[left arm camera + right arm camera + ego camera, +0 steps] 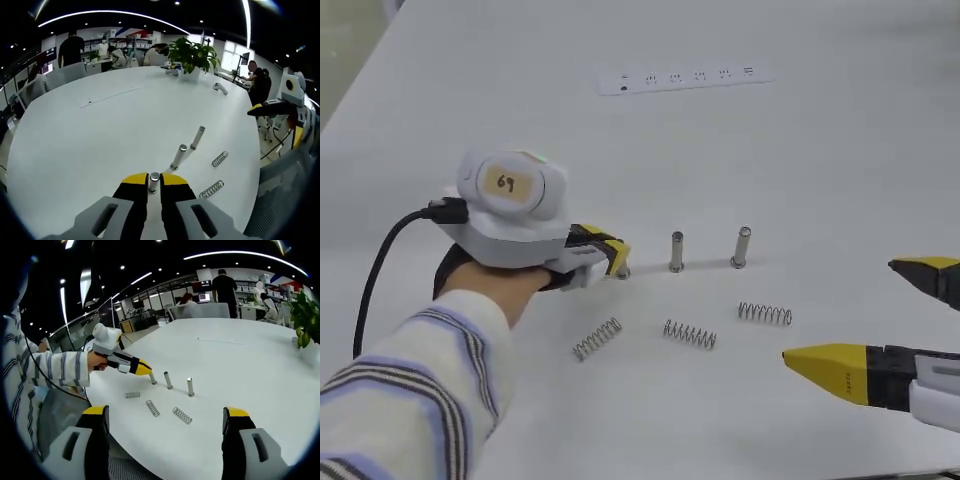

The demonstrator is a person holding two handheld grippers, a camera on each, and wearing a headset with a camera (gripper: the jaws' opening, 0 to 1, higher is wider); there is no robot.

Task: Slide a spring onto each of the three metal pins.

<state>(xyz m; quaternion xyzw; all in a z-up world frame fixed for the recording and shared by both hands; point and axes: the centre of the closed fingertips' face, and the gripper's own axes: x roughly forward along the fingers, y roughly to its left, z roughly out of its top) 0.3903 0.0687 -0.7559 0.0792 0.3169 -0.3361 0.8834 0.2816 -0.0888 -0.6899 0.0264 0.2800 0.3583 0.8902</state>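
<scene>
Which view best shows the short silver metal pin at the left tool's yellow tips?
The left gripper view: the short silver metal pin stands close and unblocked, clamped between the jaws. In the head view, the left tool hides most of it. In the right gripper view it is whole but small, beside that tool's tip.

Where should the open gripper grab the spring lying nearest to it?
Across the coils, nearer one end, coming down from above. The right-hand spring lies flat on the table, so the right gripper can likely pinch its two long sides. That leaves the other end free for the nearest pin.
</scene>
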